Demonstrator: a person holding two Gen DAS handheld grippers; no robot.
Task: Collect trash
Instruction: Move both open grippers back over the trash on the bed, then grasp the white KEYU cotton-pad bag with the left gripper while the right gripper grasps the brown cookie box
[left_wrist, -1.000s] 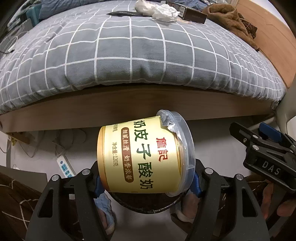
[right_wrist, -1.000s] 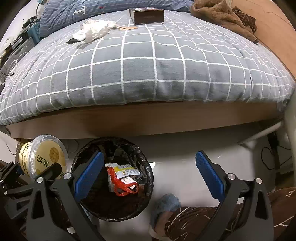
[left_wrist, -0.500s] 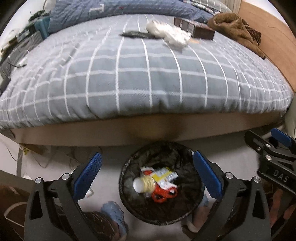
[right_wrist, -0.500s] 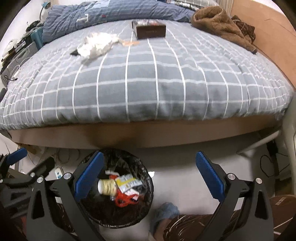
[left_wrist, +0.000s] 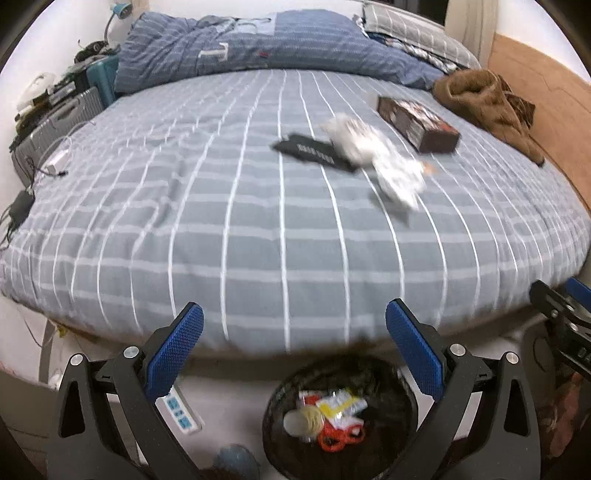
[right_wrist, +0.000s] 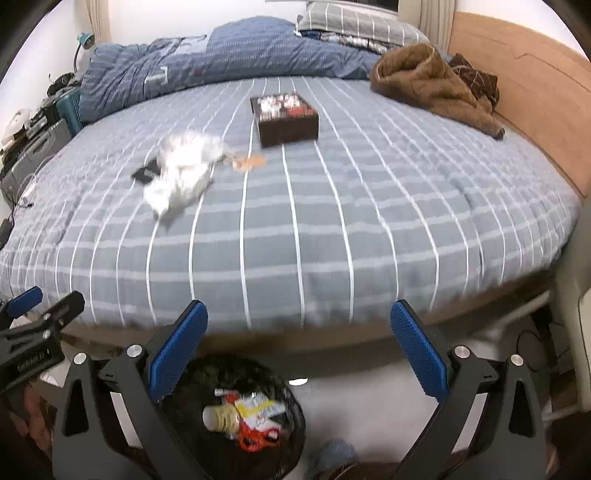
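Both my grippers are released with nothing between the fingers. My left gripper (left_wrist: 293, 328) hangs above the bin (left_wrist: 391, 373), which sits below and between its fingers, nearer the right one. The yogurt cup (left_wrist: 304, 421) lies inside the bin among wrappers (left_wrist: 340, 404). My right gripper (right_wrist: 299, 328) has the bin under its left finger. Ahead of both, on the bed (right_wrist: 332, 229), lie crumpled tissue (right_wrist: 181, 170), a black sleeve (left_wrist: 314, 153) and a dark box (right_wrist: 286, 120).
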